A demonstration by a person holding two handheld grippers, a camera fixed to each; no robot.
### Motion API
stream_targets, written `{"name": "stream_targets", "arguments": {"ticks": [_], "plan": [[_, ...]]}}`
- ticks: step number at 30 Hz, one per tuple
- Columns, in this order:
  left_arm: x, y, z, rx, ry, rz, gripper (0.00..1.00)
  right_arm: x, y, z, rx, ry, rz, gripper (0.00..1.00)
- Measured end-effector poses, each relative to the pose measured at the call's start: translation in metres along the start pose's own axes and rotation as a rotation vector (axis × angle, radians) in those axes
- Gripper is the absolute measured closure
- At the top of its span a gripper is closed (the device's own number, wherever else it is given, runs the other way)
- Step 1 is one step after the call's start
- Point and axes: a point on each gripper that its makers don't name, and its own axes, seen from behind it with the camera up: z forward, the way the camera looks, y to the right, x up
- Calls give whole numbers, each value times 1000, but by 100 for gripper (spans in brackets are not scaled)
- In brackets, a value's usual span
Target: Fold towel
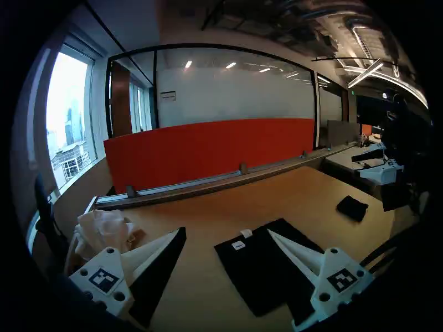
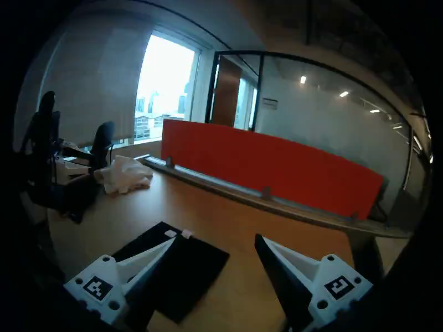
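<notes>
A black towel (image 1: 264, 260) lies flat on the wooden desk (image 1: 232, 205), folded into a rectangle with a small white tag at its far edge. My left gripper (image 1: 226, 231) hovers above the desk, open, its right finger over the towel's near side. The same black towel (image 2: 177, 265) sits low left in the right gripper view, under the left finger of my right gripper (image 2: 216, 240), which is open with nothing between its fingers.
A crumpled cream cloth (image 1: 105, 229) lies at the desk's left end, the cream cloth (image 2: 124, 172) near the window. A small black cloth (image 1: 352, 208) sits far right. An orange divider panel (image 1: 210, 149) runs along the desk's back edge. Dark chairs (image 2: 102, 141) stand at the side.
</notes>
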Motion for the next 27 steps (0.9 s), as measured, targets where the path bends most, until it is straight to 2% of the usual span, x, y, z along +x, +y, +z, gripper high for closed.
{"name": "stream_targets", "arguments": {"ticks": [8, 17, 27], "plan": [[-24, 9, 2, -27, -34, 3, 2, -22, -13, 7, 40, -50, -19, 0], [-65, 28, 8, -80, -95, 39, 2, -71, -28, 16, 77, -134, -25, 0], [-117, 46, 24, -125, -173, 39, 2, -123, -42, 29, 113, -213, -41, 0]]}}
